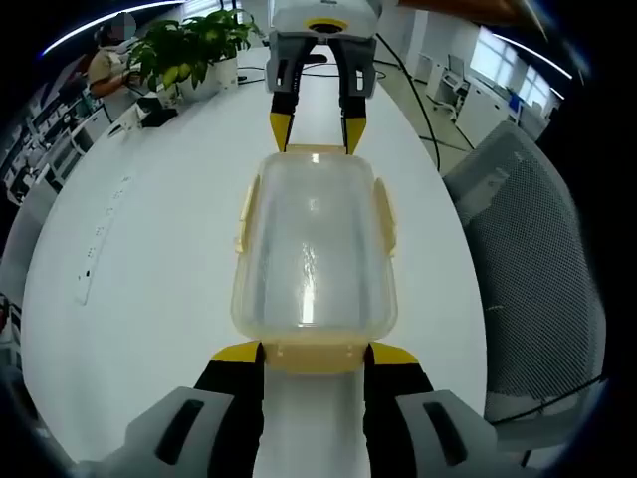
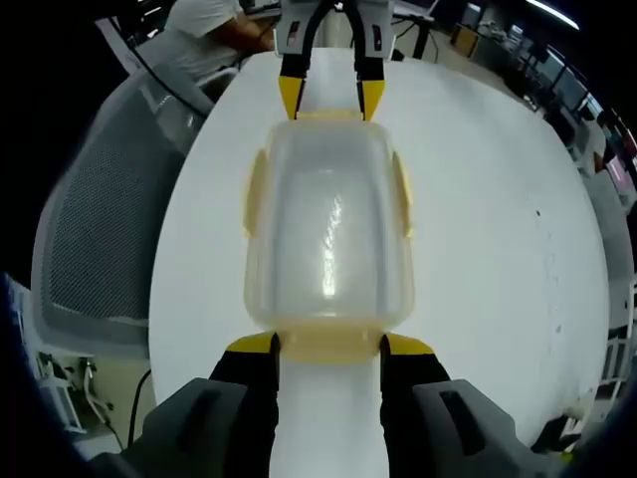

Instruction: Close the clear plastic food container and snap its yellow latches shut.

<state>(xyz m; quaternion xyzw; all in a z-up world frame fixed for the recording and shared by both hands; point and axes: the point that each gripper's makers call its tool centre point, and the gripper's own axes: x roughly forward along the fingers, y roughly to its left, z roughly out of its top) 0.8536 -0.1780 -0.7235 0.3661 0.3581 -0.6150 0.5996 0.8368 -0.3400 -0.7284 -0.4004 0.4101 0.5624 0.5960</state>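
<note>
Container (image 1: 314, 249) is sitting lid-on mid white worktop (image 1: 149, 269), mesh chair (image 1: 537, 279) and potted plant (image 1: 194, 50) nearby. Left gripper (image 1: 314, 354) and right gripper (image 2: 328, 346) are flanking its end latches, fingers wide. No readable writing.

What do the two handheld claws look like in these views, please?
Both look alike: each claw has two black fingers with yellow tips, rising from grey moulded housings with dark slots. The opposite one appears across the container, with a pale grey-and-white body, a yellow-ringed mark and trailing black cables.
</note>
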